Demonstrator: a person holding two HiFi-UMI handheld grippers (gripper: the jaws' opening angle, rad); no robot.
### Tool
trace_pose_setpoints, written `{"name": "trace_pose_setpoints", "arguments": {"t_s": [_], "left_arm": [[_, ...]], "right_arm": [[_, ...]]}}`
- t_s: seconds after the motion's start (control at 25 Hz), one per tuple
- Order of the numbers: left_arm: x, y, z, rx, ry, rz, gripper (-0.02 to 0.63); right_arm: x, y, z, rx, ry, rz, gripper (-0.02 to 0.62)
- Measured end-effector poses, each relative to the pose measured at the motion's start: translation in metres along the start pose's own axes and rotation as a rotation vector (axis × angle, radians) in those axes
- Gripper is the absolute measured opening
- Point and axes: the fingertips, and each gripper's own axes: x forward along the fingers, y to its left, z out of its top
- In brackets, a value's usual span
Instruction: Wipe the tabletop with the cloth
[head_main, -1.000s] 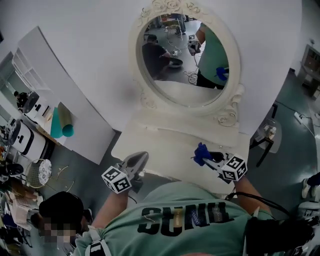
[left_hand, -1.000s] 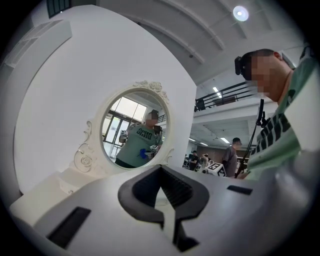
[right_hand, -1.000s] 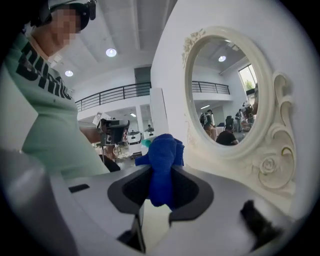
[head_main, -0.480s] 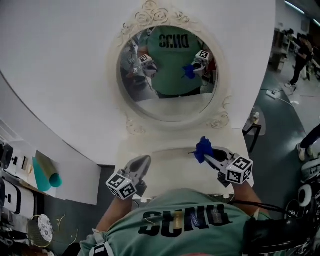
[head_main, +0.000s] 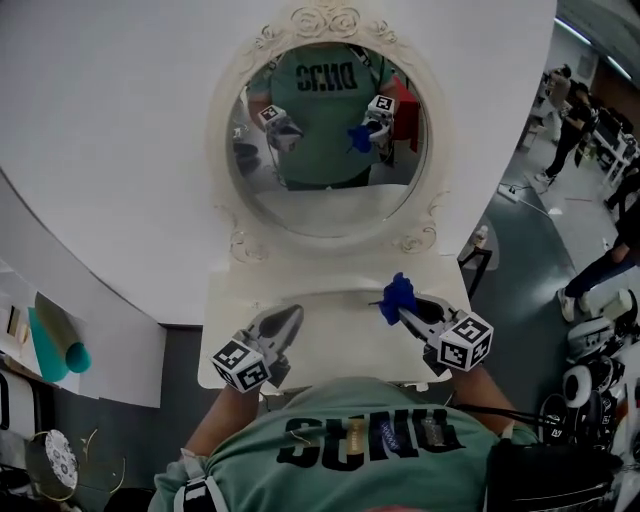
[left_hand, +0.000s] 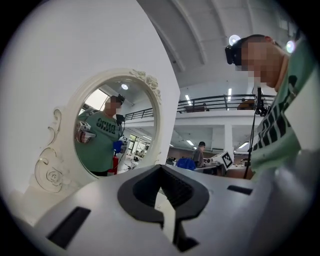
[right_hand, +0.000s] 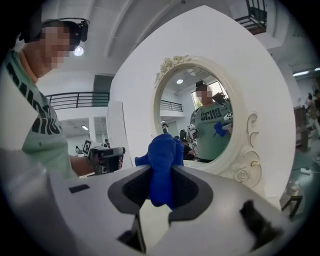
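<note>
Wall panel: a big white curved panel (head_main: 120, 150) is standing behind everything, filling the upper part of the head view.
Mirror: an oval mirror (head_main: 320, 205) in a carved cream frame is standing upright at the back of the bench, against the wall panel. It is reflecting the person's green shirt, both grippers and the blue cloth.
Bench: a cream dressing-table bench (head_main: 340, 335) is lying directly under the mirror, and its top is showing bare between the two grippers.
Person: a person in a green shirt (head_main: 370, 440) with dark lettering is leaning over the near edge of the bench, with both forearms reaching forward.
Left gripper: the left gripper (head_main: 290, 318) (left_hand: 161, 170) is hovering over the left half of the bench, pointing toward the mirror. Its fingers are meeting at the tips with nothing between them. Its marker cube (head_main: 240, 362) is sitting at the near end, by the bench edge.
Right gripper: the right gripper (head_main: 405, 312) (right_hand: 162, 172) is hanging over the right half of the bench, angled toward the mirror. Its fingers are pinching the cloth. Its marker cube (head_main: 466, 340) is sitting near the bench's right front corner.
Cloth: a small bunched blue cloth (head_main: 397, 296) (right_hand: 162, 165) is sticking up past the tips of the right gripper's fingers, in front of the mirror's lower right. Whether it is touching the bench cannot be made out.
</note>
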Motion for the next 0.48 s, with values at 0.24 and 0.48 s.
{"name": "trace_pose_setpoints", "arguments": {"t_s": [0.24,0.48], "left_arm": [[0.009,-0.01,0.001,0.002,-0.007,-0.004,0.002],[0.001,-0.01,0.0,-0.005,0.008,0.014,0.002]], "right_arm": [[-0.015,-0.015,-0.001,-0.009,0.008,-0.029,0.103],[-0.008,-0.011,0.003,-0.019,0.006,-0.005,0.103]]}}
